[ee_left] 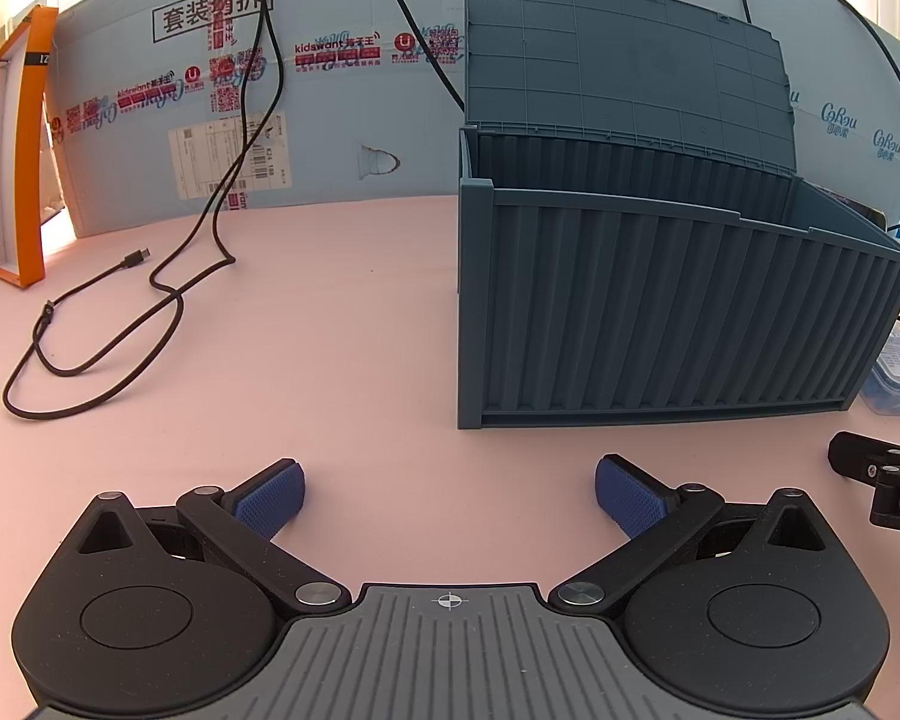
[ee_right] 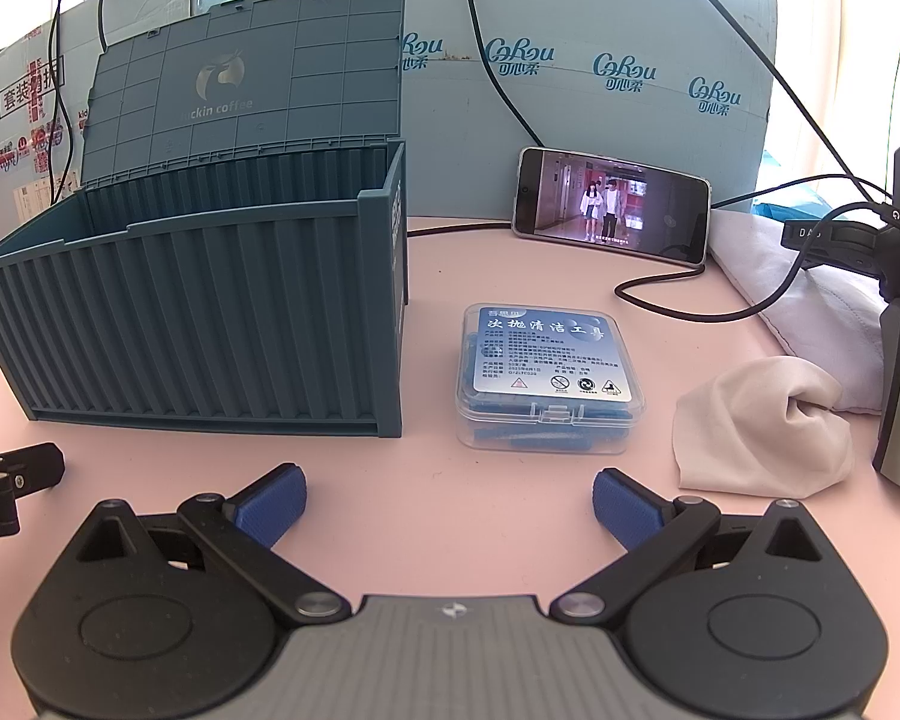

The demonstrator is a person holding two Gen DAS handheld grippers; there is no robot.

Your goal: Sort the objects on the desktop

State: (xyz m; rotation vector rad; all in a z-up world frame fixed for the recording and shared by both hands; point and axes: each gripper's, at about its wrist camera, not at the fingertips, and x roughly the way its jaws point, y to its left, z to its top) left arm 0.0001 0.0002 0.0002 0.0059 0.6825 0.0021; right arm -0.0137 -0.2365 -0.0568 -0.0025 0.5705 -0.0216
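Below, both tongs rest low over the pink desk [ee_left: 342, 360]. Left tongs [ee_left: 450, 495]: blue pads spread wide, nothing between them. Right tongs [ee_right: 449, 507]: likewise spread and empty. Blue container-style storage box [ee_right: 210, 324]: lid raised upright at the back, standing ahead of the left tongs. Clear plastic case [ee_right: 549, 381] with a blue label: flat on the desk just right of the box. White cloth [ee_right: 762, 426]: crumpled, right of the case. Phone [ee_right: 612, 204]: propped behind, screen lit. Black cable [ee_left: 108, 330]: looped at far left.
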